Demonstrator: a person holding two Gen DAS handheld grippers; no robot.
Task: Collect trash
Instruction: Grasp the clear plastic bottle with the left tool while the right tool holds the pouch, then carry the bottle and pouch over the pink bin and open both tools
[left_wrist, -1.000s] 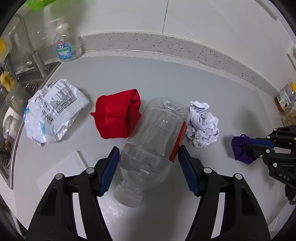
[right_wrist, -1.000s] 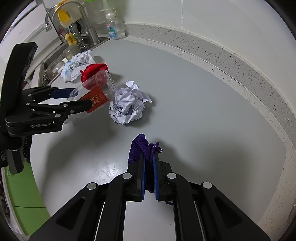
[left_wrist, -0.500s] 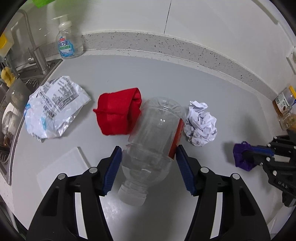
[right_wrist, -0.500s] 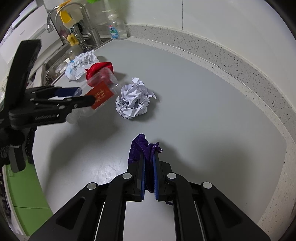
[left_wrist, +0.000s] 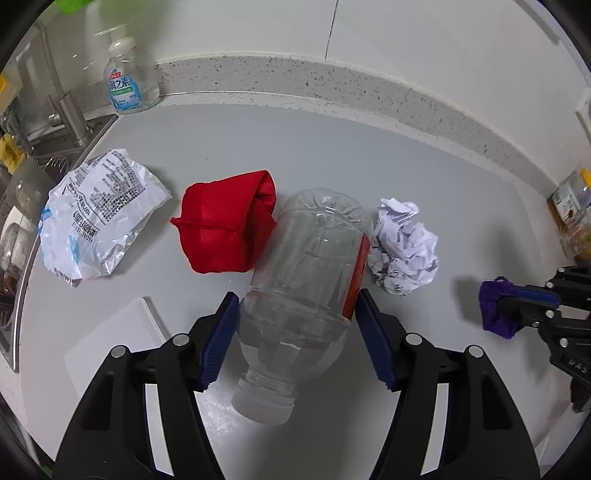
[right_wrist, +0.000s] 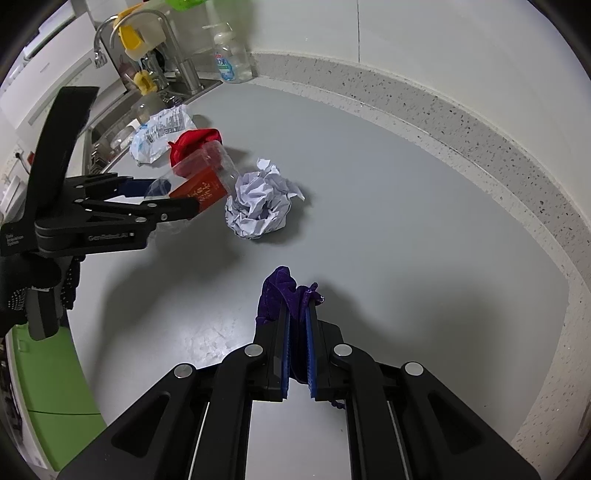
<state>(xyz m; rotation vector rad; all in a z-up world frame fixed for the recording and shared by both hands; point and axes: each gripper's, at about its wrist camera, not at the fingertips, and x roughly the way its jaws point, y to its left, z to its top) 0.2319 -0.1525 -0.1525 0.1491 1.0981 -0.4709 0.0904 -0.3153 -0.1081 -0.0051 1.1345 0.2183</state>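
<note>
A clear plastic bottle (left_wrist: 306, 280) with a red label sits between the blue pads of my left gripper (left_wrist: 295, 299), cap end toward the camera. The pads press its sides while the jaws are opening slightly. From the right wrist view, the left gripper (right_wrist: 171, 195) carries the bottle (right_wrist: 207, 173) just above the grey counter. My right gripper (right_wrist: 297, 310) is shut on a purple crumpled scrap (right_wrist: 280, 291), which also shows in the left wrist view (left_wrist: 495, 310). Loose on the counter lie a crumpled white paper ball (left_wrist: 404, 247), a red cloth piece (left_wrist: 225, 225) and a crumpled printed wrapper (left_wrist: 99, 210).
A soap pump bottle (left_wrist: 125, 85) stands by the back wall. The sink (left_wrist: 22, 147) with a tap and dishes is at the left. A flat white board (left_wrist: 114, 343) lies near the counter's front edge. Jars (left_wrist: 572, 199) stand at the far right. A speckled backsplash (right_wrist: 443, 122) rims the counter.
The left gripper with the bottle has shifted a little to the right and away from the counter. The right gripper and the purple scrap have stayed put.
</note>
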